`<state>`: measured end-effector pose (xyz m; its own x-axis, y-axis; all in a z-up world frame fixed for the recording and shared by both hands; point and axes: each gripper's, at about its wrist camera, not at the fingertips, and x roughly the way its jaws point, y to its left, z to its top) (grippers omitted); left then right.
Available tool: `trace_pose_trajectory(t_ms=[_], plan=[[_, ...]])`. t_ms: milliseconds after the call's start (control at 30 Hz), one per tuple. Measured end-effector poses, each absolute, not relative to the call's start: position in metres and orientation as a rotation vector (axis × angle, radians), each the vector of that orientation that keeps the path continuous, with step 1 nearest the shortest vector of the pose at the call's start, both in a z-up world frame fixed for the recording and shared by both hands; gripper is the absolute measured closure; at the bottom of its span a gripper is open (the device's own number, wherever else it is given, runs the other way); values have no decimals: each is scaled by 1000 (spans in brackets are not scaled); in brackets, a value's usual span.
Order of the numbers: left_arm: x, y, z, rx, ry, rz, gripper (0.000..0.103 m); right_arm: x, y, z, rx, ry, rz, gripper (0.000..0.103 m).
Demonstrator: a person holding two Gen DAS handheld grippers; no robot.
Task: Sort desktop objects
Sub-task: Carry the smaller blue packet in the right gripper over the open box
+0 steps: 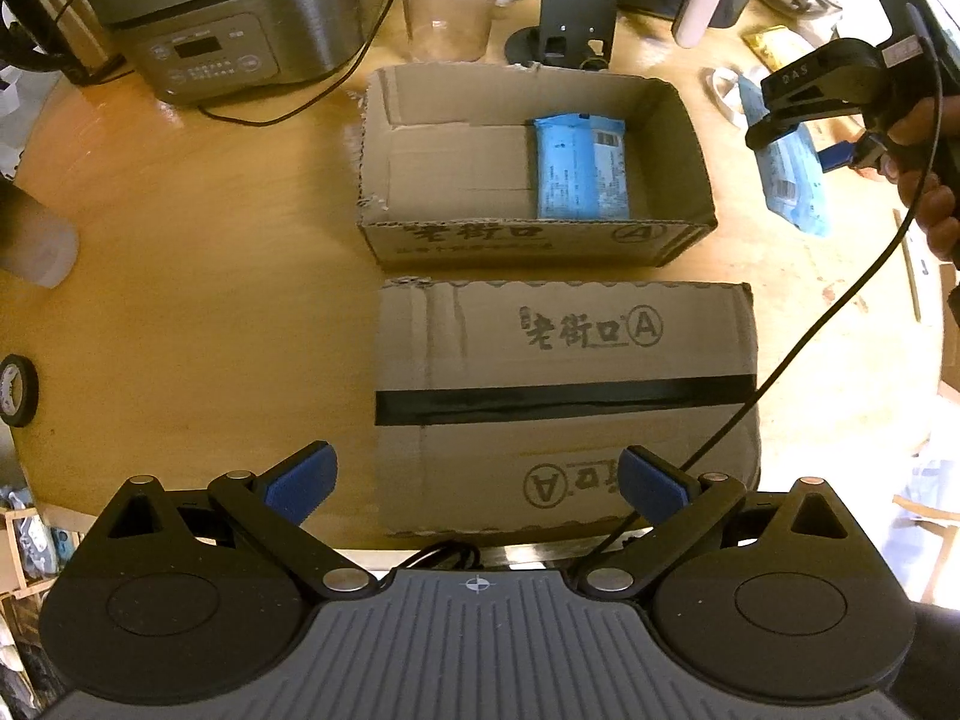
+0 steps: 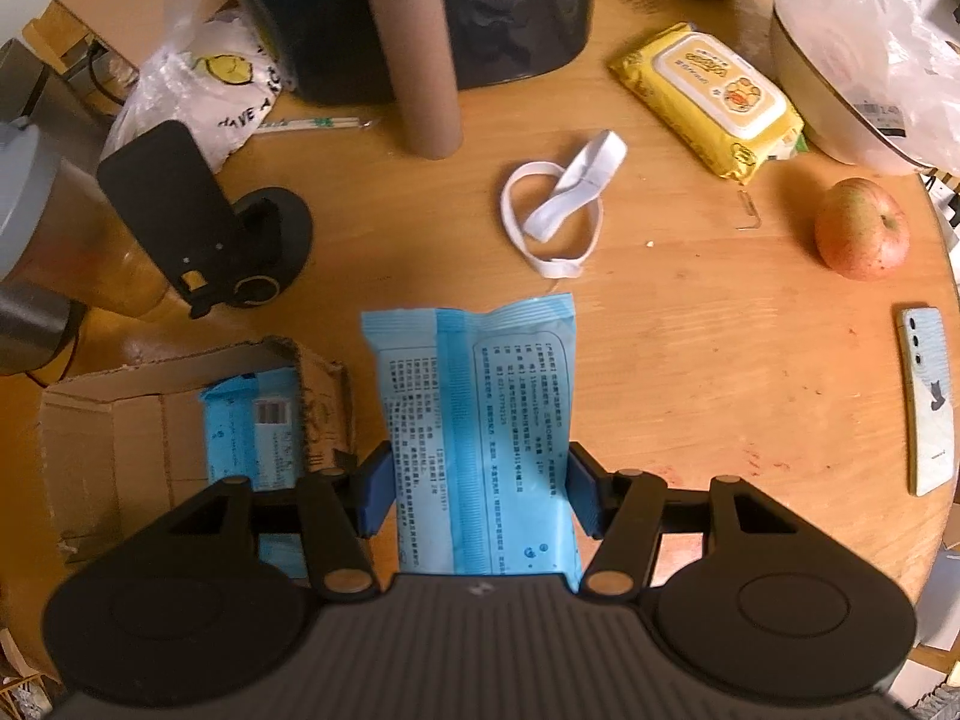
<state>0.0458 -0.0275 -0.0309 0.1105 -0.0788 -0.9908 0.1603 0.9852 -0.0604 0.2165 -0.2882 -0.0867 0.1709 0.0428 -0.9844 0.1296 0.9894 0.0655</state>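
Note:
My right gripper (image 2: 480, 492) is shut on a light blue packet (image 2: 480, 408), its blue pads pressing both long edges while it hangs over the wooden table. In the left wrist view that gripper (image 1: 774, 138) and its packet (image 1: 792, 192) hover to the right of an open cardboard box (image 1: 516, 240). A second blue packet (image 1: 579, 165) lies flat inside the box, also seen as the boxed packet (image 2: 246, 426) at the left. My left gripper (image 1: 477, 480) stands open with nothing between its pads, above a closed cardboard box (image 1: 564, 360) with black tape.
On the table (image 2: 720, 360) lie a yellow wipes pack (image 2: 708, 96), an apple (image 2: 861, 228), a phone (image 2: 927, 402), a white elastic band (image 2: 558, 210), a cardboard tube (image 2: 414, 60) and a black stand (image 2: 198, 222). A steel cooker (image 1: 228, 18) and clear jar (image 1: 447, 0) stand behind the boxes.

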Motion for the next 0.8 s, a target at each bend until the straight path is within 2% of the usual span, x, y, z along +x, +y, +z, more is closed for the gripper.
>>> trace_pose_trajectory(t_ms=[800], plan=[[51, 16, -33, 62, 1440, -181, 0, 217, -224, -88, 136, 1402, -26, 46]])
